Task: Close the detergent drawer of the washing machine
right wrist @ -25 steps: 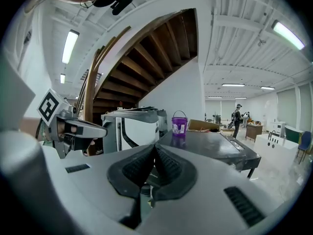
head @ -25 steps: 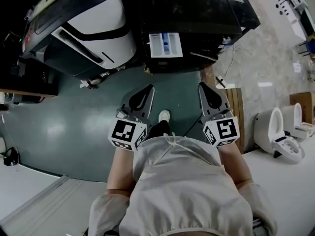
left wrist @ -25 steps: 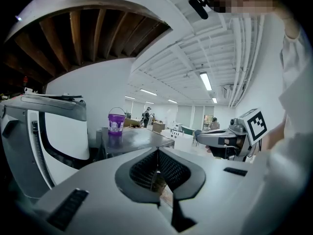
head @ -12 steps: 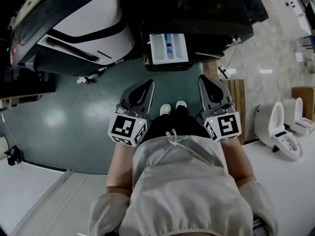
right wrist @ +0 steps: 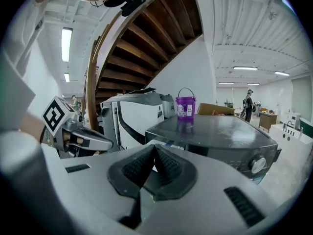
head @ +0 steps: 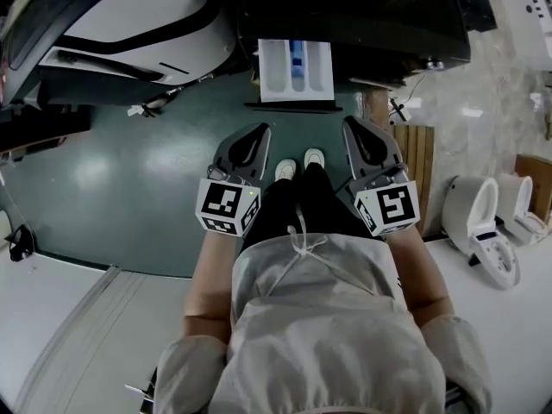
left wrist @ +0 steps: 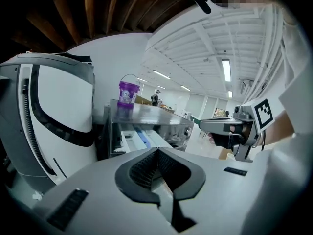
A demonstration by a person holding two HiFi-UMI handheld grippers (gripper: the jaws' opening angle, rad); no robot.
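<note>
- The dark grey front-loading washing machine point(head: 371, 7) stands at the top of the head view, straight ahead of the person.
- The white plastic detergent drawer point(head: 296, 72) sticks well out of the washing machine's front, at its upper left corner. It is open, and a blue compartment shows in its middle.
- The left gripper point(head: 259, 132) hangs in front of the washing machine, below the drawer's left edge and apart from it. Its jaws are pressed together at the tips with nothing between them.
- The right gripper point(head: 352, 126) is level with it, just below the drawer's right edge and not touching it. Its ribbed pads also meet, and it is empty.
- A small purple bucket with a wire handle point(right wrist: 185, 106) stands on the washing machine's top, towards the back.
- A white rounded appliance with black bands point(head: 129, 15) sits just left of the washing machine.
- The person's white shoes point(head: 297, 162) stand on the dark green floor point(head: 129, 162) in front of the washing machine, between the two grippers.
- White toilets point(head: 483, 231) stand well to the right of the washing machine.
</note>
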